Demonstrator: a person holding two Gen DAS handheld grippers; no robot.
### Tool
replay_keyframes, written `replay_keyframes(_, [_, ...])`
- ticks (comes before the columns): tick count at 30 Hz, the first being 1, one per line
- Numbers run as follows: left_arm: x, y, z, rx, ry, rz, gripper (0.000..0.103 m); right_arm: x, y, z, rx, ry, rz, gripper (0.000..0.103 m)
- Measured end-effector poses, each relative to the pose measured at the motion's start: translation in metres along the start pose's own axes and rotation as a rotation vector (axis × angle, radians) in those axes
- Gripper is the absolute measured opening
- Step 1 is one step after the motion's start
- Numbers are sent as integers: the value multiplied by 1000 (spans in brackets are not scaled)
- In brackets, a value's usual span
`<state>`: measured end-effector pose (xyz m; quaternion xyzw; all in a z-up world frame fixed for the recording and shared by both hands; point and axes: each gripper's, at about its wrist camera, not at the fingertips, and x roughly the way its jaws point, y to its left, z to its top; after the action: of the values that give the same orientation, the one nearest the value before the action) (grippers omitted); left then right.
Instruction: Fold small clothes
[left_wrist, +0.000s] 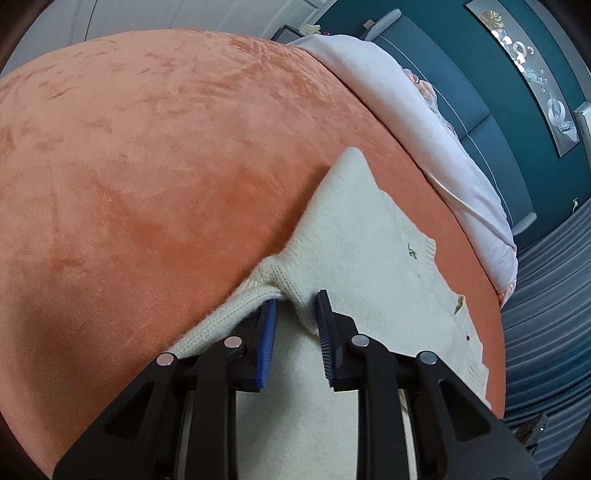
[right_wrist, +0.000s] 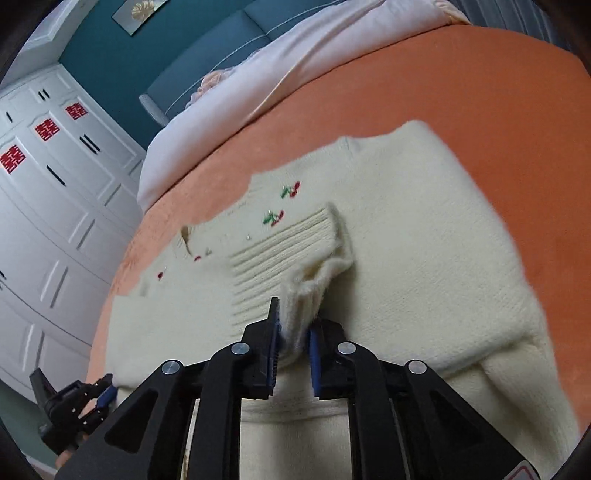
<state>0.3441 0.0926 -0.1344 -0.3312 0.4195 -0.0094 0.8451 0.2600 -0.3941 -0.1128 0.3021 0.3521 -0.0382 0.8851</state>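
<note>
In the left wrist view, a cream knitted sweater (left_wrist: 354, 236) lies on the orange velvety bedspread (left_wrist: 155, 147), close to the bed edge that borders the blue-grey curtain (left_wrist: 546, 314). The left gripper (left_wrist: 295, 314), black with blue ribbed pads, hangs low over the garment with its jaws parted by a clear gap. A bunched ridge of knit rises between the fingertips and touches the left pad, yet nothing is clamped. A ribbed sleeve runs out under the left finger toward the bare bedspread. A pale pink quilt (left_wrist: 424, 122) is heaped along the far edge of the bed, against the teal padded headboard (left_wrist: 461, 96).

In the right wrist view, the same sweater (right_wrist: 424, 240) spreads flat across the bedspread (right_wrist: 480, 92), its small embroidered red cherries (right_wrist: 275, 218) lying toward the side near the white panelled wardrobe (right_wrist: 55, 203). The right gripper (right_wrist: 293, 317) has its jaws drawn nearly together, pinching a fluffy fold of the ribbed cuff (right_wrist: 295, 243), which stands up from the sweater body just ahead of the fingertips. The left gripper (right_wrist: 105, 395) shows at the lower left, at the sweater's near edge by the bed's side; its opening cannot be told from here.
</note>
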Motion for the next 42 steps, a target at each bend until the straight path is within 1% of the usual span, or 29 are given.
replay_keyframes(1, [0,1,-1,5,-3,-4,22,-10,0,1,7,-35,-37,25])
replay_keyframes(3, [0,1,-3,27,-18,0,22,-30,1,-2,14,-95,-105,25])
replay_keyframes(4, [0,0,-6,42,-29,7,22,-40,6,-4,9,-125,-105,24])
replay_keyframes(5, [0,-2,-8,56,-42,13,22,-46,16,-6,-15,-142,-63,23])
replay_keyframes(7, [0,-3,-13,78,-70,17,22,-44,57,-9,-135,-97,16,21])
replay_keyframes(10, [-1,1,-15,56,-87,-3,22,-21,141,-33,-372,-9,126,21])
replay_keyframes(13, [-1,3,-16,59,-96,-11,22,18,205,-63,-504,76,180,20])
replay_keyframes(15, [-1,3,-16,60,-96,-12,22,49,226,-76,-547,135,163,16])
replay_keyframes(16, [-1,3,-16,61,-97,-15,22,59,227,-78,-553,158,144,12])
replay_keyframes(18, [-1,4,-16,61,-100,-23,22,66,202,-74,-530,169,82,10])
replay_keyframes(19, [-1,5,-17,61,-102,-29,22,61,181,-70,-498,162,64,1])
replay_keyframes(21, [-1,8,-17,55,-107,-45,22,51,131,-48,-383,137,20,0])
replay_keyframes(22, [-1,8,-18,54,-108,-49,22,43,106,-39,-330,120,20,0])
replay_keyframes(23, [-1,9,-18,53,-108,-53,23,34,76,-29,-270,110,-24,0])
replay_keyframes(24, [-1,8,-18,53,-108,-55,23,24,51,-21,-221,100,-17,0])
replay_keyframes(25, [-3,8,-17,49,-105,-59,23,15,38,-18,-200,96,-13,0])
replay_keyframes(27, [-13,4,-16,35,-88,-49,24,-4,30,-15,-225,82,-52,0])
replay_keyframes(28, [-22,2,-16,24,-89,-42,25,-13,33,-15,-248,71,-58,10])
replay_keyframes(29, [-32,-1,-15,19,-101,-50,28,-21,37,-17,-273,46,-91,20])
replay_keyframes(30, [-44,-6,-14,18,-123,-62,32,-28,40,-18,-294,13,-131,36])
replay_keyframes(31, [-54,-11,-10,22,-146,-66,39,-36,38,-18,-297,-21,-130,42])
replay_keyframes(33, [-62,-25,2,41,-178,-61,47,-45,29,-11,-254,-61,-125,46])
replay_keyframes(35, [-54,-41,16,84,-174,-48,51,-32,18,-1,-189,-34,-128,48])
replay_keyframes(37, [-31,-55,26,140,-127,24,51,-4,16,6,-150,42,-128,49])
replay_keyframes(38, [-14,-57,29,151,-75,57,51,12,23,4,-167,64,-128,49])
replay_keyframes(39, [4,-56,30,147,-12,96,50,18,30,6,-201,70,-150,37])
replay_keyframes(40, [17,-52,30,139,31,134,48,15,36,6,-224,61,-149,18])
replay_keyframes(41, [25,-48,30,146,40,175,40,6,42,12,-222,35,-96,17])
replay_keyframes(42, [25,-47,31,165,20,203,35,-12,47,19,-204,-26,-38,16])
